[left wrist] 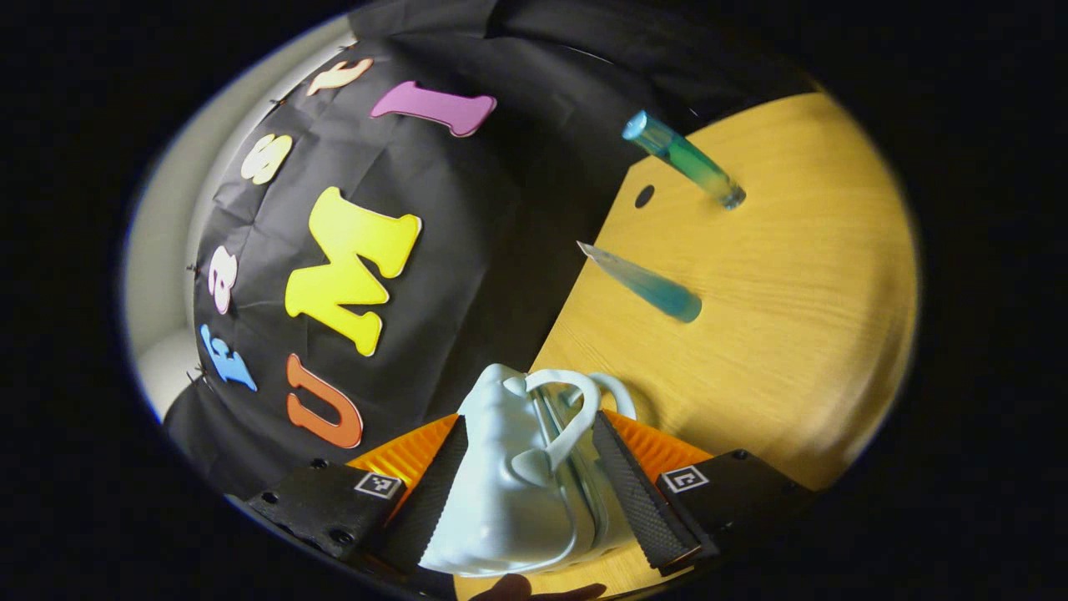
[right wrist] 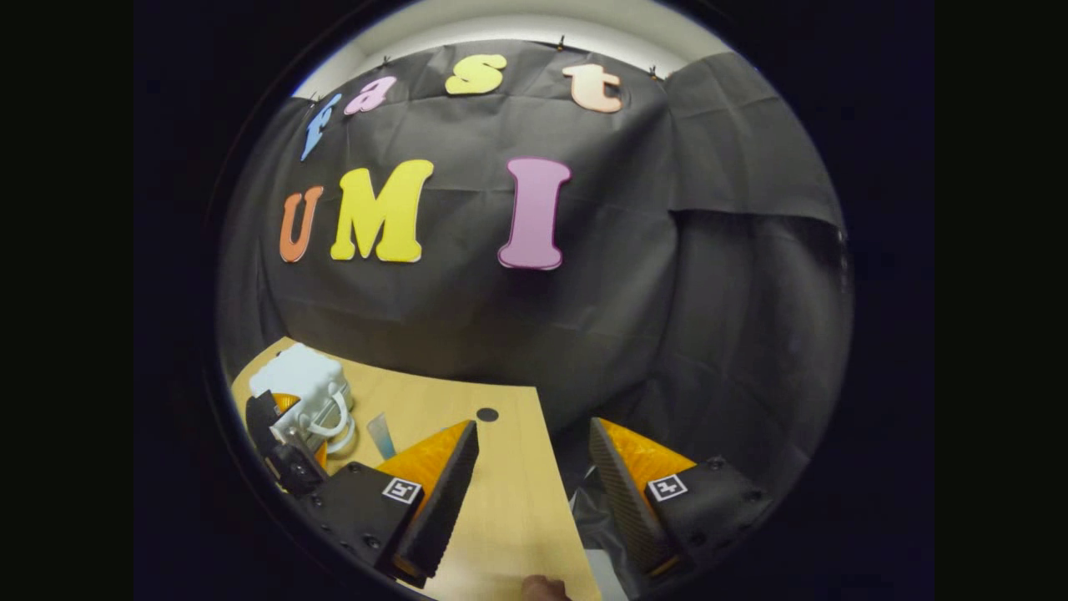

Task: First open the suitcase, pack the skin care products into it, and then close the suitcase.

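Suitcase [left wrist: 509,476] base behind left gripper [left wrist: 526,492]

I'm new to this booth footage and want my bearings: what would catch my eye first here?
A small pale suitcase sits between the fingers of the left gripper, at the table's edge by the black cloth wall. Past it, two blue-green skin care tubes lie apart on the wooden table. In the right gripper view, the right gripper is open and empty over the table's edge.
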A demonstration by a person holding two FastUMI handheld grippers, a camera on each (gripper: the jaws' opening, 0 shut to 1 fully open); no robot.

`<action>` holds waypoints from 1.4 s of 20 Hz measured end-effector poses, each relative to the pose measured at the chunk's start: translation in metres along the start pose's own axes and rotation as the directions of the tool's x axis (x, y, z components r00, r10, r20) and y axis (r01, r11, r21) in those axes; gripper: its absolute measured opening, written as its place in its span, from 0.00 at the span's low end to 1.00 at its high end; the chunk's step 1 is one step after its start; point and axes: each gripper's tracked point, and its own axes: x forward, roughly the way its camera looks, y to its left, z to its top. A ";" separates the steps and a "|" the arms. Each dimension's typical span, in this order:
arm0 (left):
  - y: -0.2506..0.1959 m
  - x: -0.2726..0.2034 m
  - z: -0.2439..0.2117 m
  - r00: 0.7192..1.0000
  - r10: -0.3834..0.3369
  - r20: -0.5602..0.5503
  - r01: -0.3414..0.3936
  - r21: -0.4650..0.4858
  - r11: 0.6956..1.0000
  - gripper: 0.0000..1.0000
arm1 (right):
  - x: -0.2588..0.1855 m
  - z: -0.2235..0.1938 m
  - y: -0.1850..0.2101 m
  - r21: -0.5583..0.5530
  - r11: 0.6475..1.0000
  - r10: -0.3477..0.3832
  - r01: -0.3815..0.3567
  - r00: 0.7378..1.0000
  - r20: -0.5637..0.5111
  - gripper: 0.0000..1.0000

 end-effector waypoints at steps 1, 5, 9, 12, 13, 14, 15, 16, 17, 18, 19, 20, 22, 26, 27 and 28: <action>-0.006 0.007 0.000 1.000 0.003 -0.014 -0.002 0.050 0.999 0.96 | 0.006 -0.008 -0.005 0.008 1.000 0.004 -0.004 1.000 -0.014 0.80; -0.017 0.026 0.001 0.999 -0.011 -0.053 0.022 0.219 0.976 0.89 | 0.023 -0.034 -0.011 -0.023 0.999 0.044 -0.045 0.998 -0.035 0.80; -0.018 0.037 -0.014 0.989 -0.010 -0.149 0.050 0.270 0.962 0.65 | 0.026 -0.045 -0.020 -0.033 0.999 0.033 -0.035 0.998 -0.062 0.80; -0.013 0.040 -0.020 0.984 -0.017 -0.178 0.065 0.263 0.963 0.58 | 0.018 -0.044 -0.013 -0.038 0.999 0.025 -0.028 0.997 -0.073 0.80; -0.013 0.041 -0.018 0.985 -0.027 -0.173 0.073 0.266 0.961 0.49 | 0.014 -0.043 -0.008 -0.050 0.998 0.023 -0.026 0.997 -0.070 0.80; -0.012 0.041 -0.016 0.985 -0.040 -0.170 0.085 0.269 0.959 0.47 | 0.011 -0.040 -0.002 -0.063 0.998 0.020 -0.024 0.998 -0.065 0.80; -0.015 0.041 -0.016 0.984 -0.061 -0.169 0.105 0.262 0.959 0.36 | 0.006 -0.037 0.004 -0.073 0.997 0.014 -0.019 0.998 -0.059 0.80; -0.017 0.042 -0.018 0.982 -0.080 -0.172 0.122 0.247 0.961 0.31 | 0.001 -0.034 0.011 -0.079 0.997 0.011 -0.016 0.998 -0.056 0.80; -0.014 0.040 -0.016 0.982 -0.086 -0.165 0.125 0.245 0.962 0.21 | -0.005 -0.031 0.018 -0.085 0.996 0.005 -0.009 0.999 -0.053 0.80; -0.012 0.041 -0.015 0.982 -0.103 -0.156 0.138 0.232 0.963 0.19 | -0.010 -0.026 0.023 -0.091 0.996 -0.013 0.009 0.999 -0.048 0.80; -0.011 0.039 -0.011 0.979 -0.140 -0.146 0.167 0.194 0.967 0.15 | -0.017 -0.022 0.028 -0.094 0.995 -0.030 0.026 0.999 -0.044 0.80; -0.009 0.038 -0.011 0.973 -0.188 -0.133 0.205 0.130 0.970 0.13 | -0.025 -0.019 0.033 -0.096 0.994 -0.047 0.043 0.998 -0.043 0.80; 0.012 0.031 -0.008 0.968 -0.224 -0.112 0.227 0.010 0.974 0.11 | -0.042 -0.014 0.048 -0.091 0.994 -0.065 0.061 0.997 -0.036 0.79; 0.076 0.011 -0.004 0.983 -0.185 -0.021 0.180 -0.151 0.972 0.06 | -0.061 -0.010 0.084 -0.105 0.992 -0.075 0.070 0.996 -0.042 0.80; 0.090 0.004 -0.007 0.984 -0.177 -0.003 0.173 -0.193 0.966 0.05 | -0.065 -0.006 0.095 -0.096 0.993 -0.075 0.071 0.996 -0.039 0.80; 0.103 -0.004 -0.012 0.985 -0.171 0.015 0.169 -0.237 0.957 0.04 | -0.067 0.000 0.105 -0.083 0.994 -0.077 0.075 0.997 -0.029 0.80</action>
